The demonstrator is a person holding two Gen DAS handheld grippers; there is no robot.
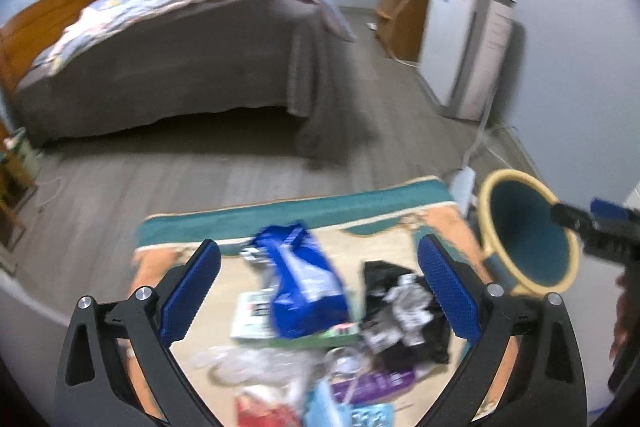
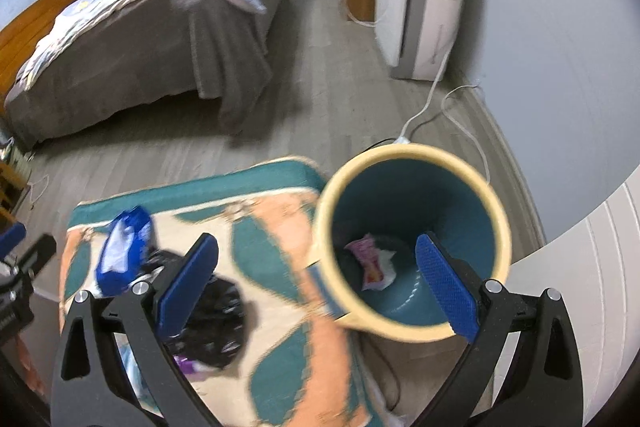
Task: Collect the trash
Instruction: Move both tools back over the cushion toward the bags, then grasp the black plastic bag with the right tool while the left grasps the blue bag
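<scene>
From the left wrist, the left gripper (image 1: 320,291) stood wide and empty over a blurred litter heap: one blue bag (image 1: 300,283), one black bag (image 1: 404,311), wrappers cut off below, all on the rug (image 1: 360,203). From the right, the right gripper (image 2: 318,287) gaped empty; one bin (image 2: 412,163) off the rug's right edge held one wrapper (image 2: 372,261).

A bed (image 1: 172,39) is standing on a wooden floor (image 1: 380,99), a white appliance (image 1: 464,43) sitting against the wall.
</scene>
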